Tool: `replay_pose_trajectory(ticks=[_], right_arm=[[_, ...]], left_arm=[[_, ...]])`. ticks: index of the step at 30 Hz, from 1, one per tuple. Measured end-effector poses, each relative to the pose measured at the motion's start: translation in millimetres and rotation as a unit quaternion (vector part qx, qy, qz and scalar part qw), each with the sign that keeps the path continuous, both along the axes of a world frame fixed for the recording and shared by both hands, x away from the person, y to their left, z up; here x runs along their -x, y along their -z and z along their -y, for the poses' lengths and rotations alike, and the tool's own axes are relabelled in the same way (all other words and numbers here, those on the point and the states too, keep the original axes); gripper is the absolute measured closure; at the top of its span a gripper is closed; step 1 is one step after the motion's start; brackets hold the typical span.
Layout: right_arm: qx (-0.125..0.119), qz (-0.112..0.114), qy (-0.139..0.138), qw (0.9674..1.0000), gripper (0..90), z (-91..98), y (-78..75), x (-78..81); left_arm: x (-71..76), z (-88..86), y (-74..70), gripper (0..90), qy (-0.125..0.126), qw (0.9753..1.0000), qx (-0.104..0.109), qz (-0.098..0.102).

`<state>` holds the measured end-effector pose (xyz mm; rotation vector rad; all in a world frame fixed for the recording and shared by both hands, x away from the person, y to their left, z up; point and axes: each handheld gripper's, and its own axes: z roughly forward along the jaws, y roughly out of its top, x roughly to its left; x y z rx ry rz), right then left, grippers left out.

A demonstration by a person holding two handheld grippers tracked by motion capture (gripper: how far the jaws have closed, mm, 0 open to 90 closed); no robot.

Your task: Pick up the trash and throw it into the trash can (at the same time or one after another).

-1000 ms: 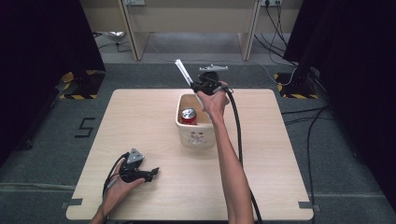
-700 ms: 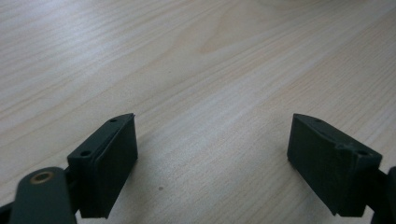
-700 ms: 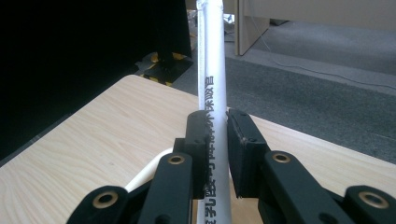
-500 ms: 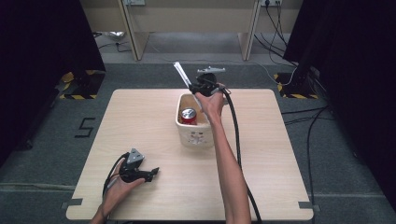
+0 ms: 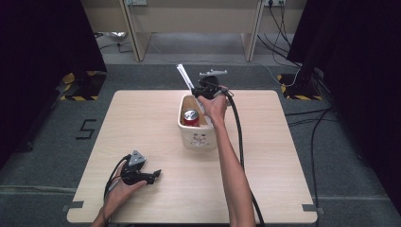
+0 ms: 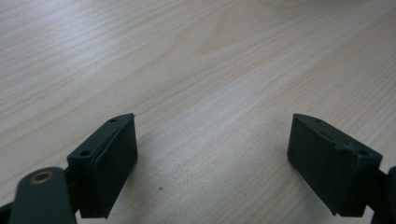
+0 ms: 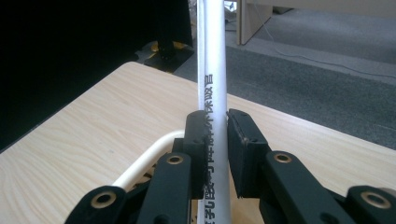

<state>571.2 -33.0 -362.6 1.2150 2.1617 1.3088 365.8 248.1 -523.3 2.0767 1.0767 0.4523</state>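
Observation:
A white basket [image 5: 198, 139] stands in the middle of the wooden table [image 5: 142, 123], and a red can [image 5: 191, 117] sits upright inside it. Above the basket's far end my right gripper [image 5: 201, 90] is shut on a thin white wrapped tube [image 5: 183, 76] with black print, which slants up and away to the left. In the right gripper view the tube [image 7: 212, 79] runs upright between the two pads, and the basket's rim [image 7: 144, 161] curves below. My left gripper [image 5: 150, 176] rests near the table's front left, jaws open over bare wood [image 6: 210, 140].
Behind the table stand pale wooden desk legs [image 5: 135, 33] on grey carpet. Black curtains [image 5: 42, 47] close both sides. Cables [image 5: 302, 118] trail over the floor at the right, and my right gripper's black cable [image 5: 239, 137] lies along the forearm.
The right gripper and its tube have shifted only slightly above the basket's far end. The left gripper has stayed where it was.

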Motion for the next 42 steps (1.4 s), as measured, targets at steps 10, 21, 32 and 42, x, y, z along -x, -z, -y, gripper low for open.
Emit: replay_pose_trajectory(ticks=[10,21,32,42], right_arm=[[0.001,-0.013,0.010,0.9999,60.2,9.2,-0.5,5.0],[0.013,0.001,0.027,0.9996,40.9,26.8,-12.5,17.6],[0.014,-0.004,0.050,0.9986,32.5,64.7,-11.1,29.6],[0.017,-0.001,0.069,0.9975,29.9,98.4,-10.7,42.3]], left_arm=[[0.1,0.0,-0.2,15.4,0.000,1.0000,-0.001,-0.001],[0.1,0.0,-0.3,15.4,0.000,1.0000,-0.001,-0.001],[0.0,-0.2,-0.5,15.4,0.001,1.0000,-0.002,-0.002],[0.1,0.1,-0.3,15.4,0.000,1.0000,-0.001,-0.001]])
